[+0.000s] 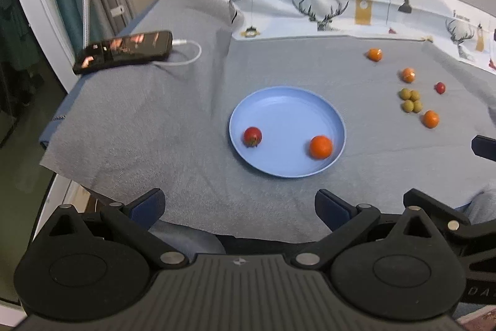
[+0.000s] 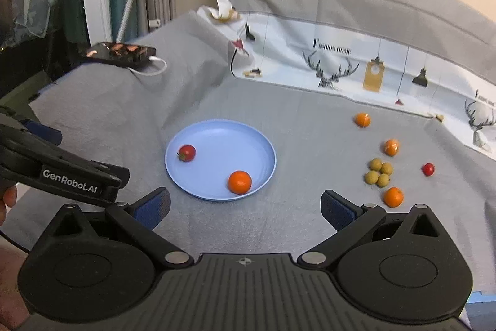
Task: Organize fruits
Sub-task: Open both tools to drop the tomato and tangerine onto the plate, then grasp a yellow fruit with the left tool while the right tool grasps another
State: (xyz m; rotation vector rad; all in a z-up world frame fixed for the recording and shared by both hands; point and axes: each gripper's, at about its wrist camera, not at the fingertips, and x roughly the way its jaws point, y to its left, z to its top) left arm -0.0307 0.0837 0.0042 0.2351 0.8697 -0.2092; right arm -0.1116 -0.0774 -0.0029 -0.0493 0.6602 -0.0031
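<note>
I see the left gripper (image 1: 240, 208) with its fingers (image 1: 147, 208) spread wide apart and nothing between them; only grey cloth lies below the gap. The right gripper (image 2: 245, 208) shows the same: fingers (image 2: 153, 208) fully apart, empty.

The blue plate (image 1: 286, 101) sits on the grey cloth (image 1: 139, 129) covering the desk, at about twelve o'clock from both grippers. On the plate I count two fruits: a red tomato (image 1: 252, 136) at the plate's nine o'clock side, and an orange fruit (image 1: 321, 147) at roughly four o'clock, close to the rim. The two are well apart from each other.

The remaining fruits lie on the cloth at two to three o'clock of the plate, well apart from it. A cluster of four yellow-green round fruits (image 1: 410, 100) sits touching one another. One orange fruit (image 1: 431, 119) lies just beside the cluster at its five o'clock; another (image 1: 408, 74) lies near its twelve o'clock; a third (image 1: 374, 54) lies farther off toward eleven o'clock. A small red fruit (image 1: 440, 87) rests near the cluster at its two o'clock.

A dark phone (image 1: 124, 51) with a white cable (image 1: 189, 51) plugged in lies at the cloth's edge, at ten o'clock of the plate. A printed sheet with antler motifs (image 1: 325, 11) runs along the far side. In the right wrist view the left gripper's body (image 2: 71, 176) enters from nine o'clock.
</note>
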